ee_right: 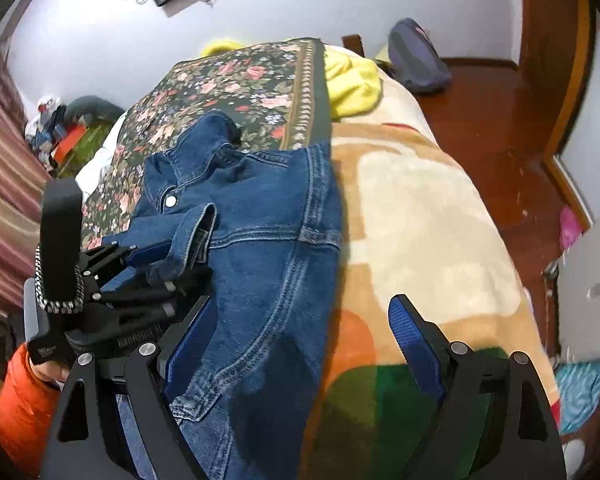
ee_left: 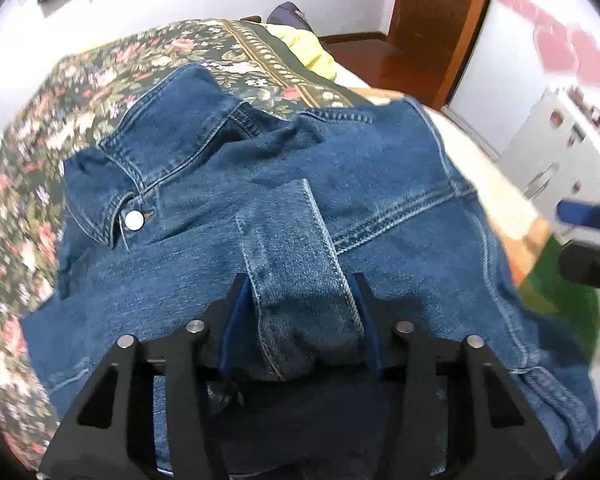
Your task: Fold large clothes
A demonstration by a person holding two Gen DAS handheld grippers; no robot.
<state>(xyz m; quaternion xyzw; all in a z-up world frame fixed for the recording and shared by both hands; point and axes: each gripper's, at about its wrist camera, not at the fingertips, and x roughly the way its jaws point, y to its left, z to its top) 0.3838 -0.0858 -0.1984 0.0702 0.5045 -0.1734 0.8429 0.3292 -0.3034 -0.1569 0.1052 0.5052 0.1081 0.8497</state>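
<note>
Denim jacket [ee_left: 380, 184] lies spread across the bed, partly on the floral cover [ee_left: 80, 92] to the left and partly on the cream blanket [ee_right: 420, 200] to the right, collar end toward the far side. It looks like we're mid-fold here: a sleeve cuff [ee_left: 300, 264] sits on top of the jacket's body, and I read this as the sleeve-tucking step, with the body fold not yet done.

Over to the left tongs [ee_left: 300, 312]: the cuff stands right between the blue pads, and they're pinching it from both sides, the cloth bunched up in the gap. Jaws about half closed, clamped on that thick denim band. From the right wrist view you can see the same thing, the left tongs [ee_right: 168, 256] biting the cuff near the jacket's left side, an orange sleeve [ee_right: 20, 400] behind it.

Right tongs [ee_right: 300, 344] now: jaws stand wide apart, nothing held. The left pad hangs over the jacket's near edge, the right pad over bare blanket; whether either touches the cloth, I can't tell from here.

What's next, in my judgement? The cuff needs laying flat across the jacket's middle and letting go, without dragging the body off line. Then the right tongs would need a hold on the right edge or hem to bring that side over. Thick denim, so expect it to spring back unless pressed down.
</note>
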